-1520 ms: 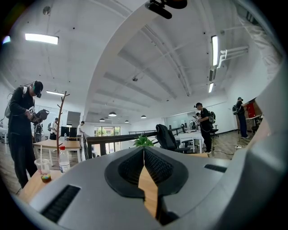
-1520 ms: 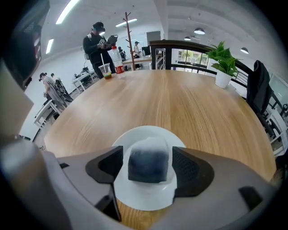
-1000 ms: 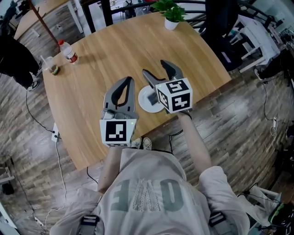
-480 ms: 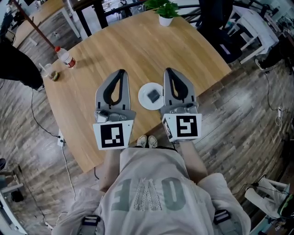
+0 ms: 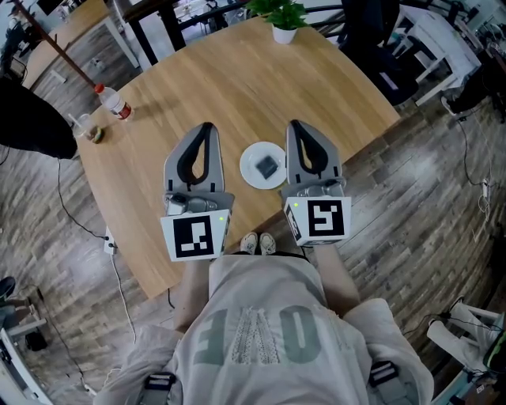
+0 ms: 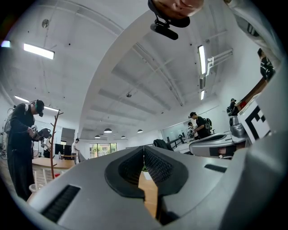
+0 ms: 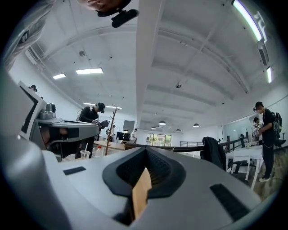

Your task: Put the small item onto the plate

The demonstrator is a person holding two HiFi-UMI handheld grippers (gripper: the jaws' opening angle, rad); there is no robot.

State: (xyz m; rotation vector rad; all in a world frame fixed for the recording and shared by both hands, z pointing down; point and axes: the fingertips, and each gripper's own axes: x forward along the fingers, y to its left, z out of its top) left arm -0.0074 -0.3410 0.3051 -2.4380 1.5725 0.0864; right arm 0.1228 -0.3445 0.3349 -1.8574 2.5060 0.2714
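A small dark square item [image 5: 267, 166] lies on a white round plate [image 5: 251, 176] near the front edge of the round wooden table [image 5: 229, 87]. My left gripper [image 5: 205, 126] rests on the table left of the plate, jaws shut and empty. To the plate's right lies my right gripper [image 5: 296, 125], also shut with nothing between its jaws. In the left gripper view the left gripper [image 6: 144, 148] has its tips pressed together; in the right gripper view the right gripper [image 7: 146, 150] looks the same. Both point away across the table.
A plastic bottle with a red cap [image 5: 114, 100] and a cup with a straw [image 5: 87, 126] stand at the table's left edge. A potted plant [image 5: 282, 20] stands at the far edge. A dark-clothed person [image 5: 28, 119] stands at left. Chairs and desks lie beyond.
The right gripper, raised and open over the plate a second ago, has come down to the plate's right and shut. The left gripper barely shifted. The item stays on the plate.
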